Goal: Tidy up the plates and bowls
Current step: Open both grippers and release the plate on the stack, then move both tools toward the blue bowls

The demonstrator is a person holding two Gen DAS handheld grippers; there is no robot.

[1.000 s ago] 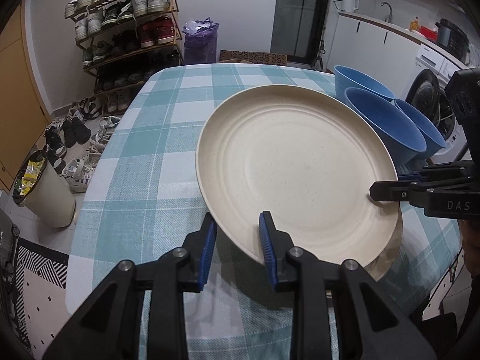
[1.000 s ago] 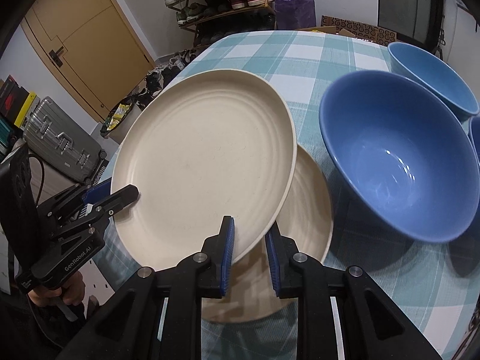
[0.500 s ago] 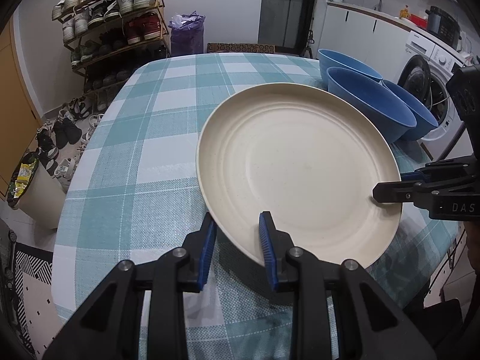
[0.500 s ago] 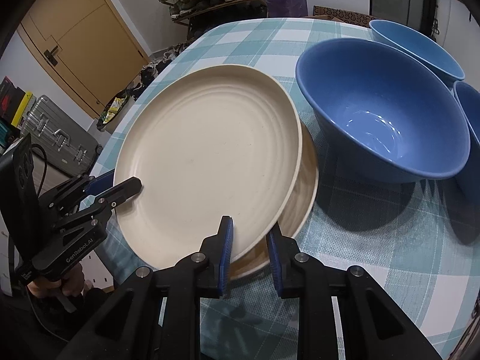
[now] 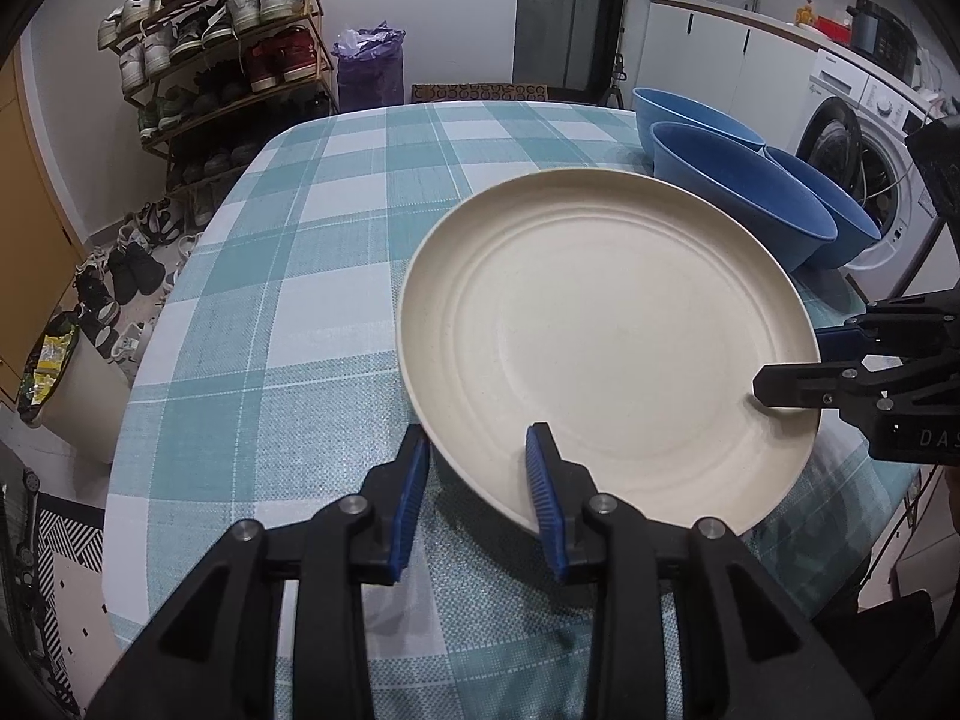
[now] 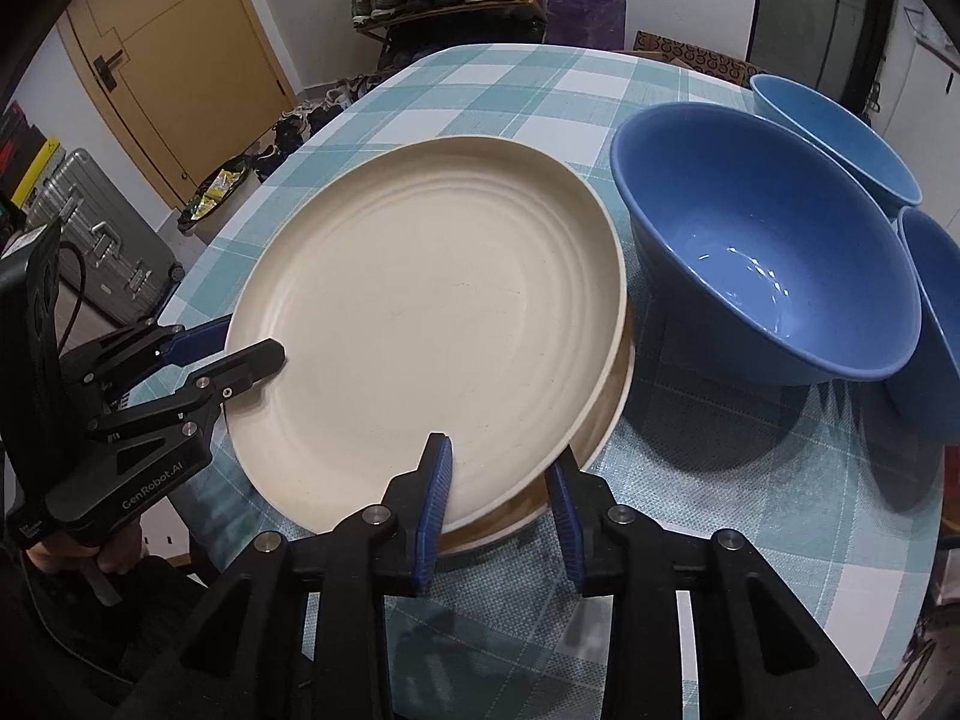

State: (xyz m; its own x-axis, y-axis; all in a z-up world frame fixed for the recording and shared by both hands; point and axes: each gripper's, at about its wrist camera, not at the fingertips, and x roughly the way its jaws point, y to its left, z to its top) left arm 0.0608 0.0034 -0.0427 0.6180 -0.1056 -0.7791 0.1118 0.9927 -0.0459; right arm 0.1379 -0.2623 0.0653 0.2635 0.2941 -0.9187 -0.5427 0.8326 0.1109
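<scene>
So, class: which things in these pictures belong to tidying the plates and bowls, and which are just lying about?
Part of the job:
top cream plate
cream plate beneath it
three blue bowls
left gripper
right gripper

Just lying about:
shoe rack
purple bag
washing machine
suitcase

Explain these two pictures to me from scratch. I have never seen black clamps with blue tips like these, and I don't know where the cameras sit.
There is no robot here. A person holds a hand-held two-finger clamp in each hand, each with a camera looking forward along its fingers. One picture looks along the left gripper, the other along the right gripper; each also catches the other from the side.

On the checked tablecloth a cream plate rests on a second cream plate, beside three blue bowls.

Both grippers have just been opening. Each straddles the top plate's rim with visible gaps, so the plate looks released rather than held.
</scene>
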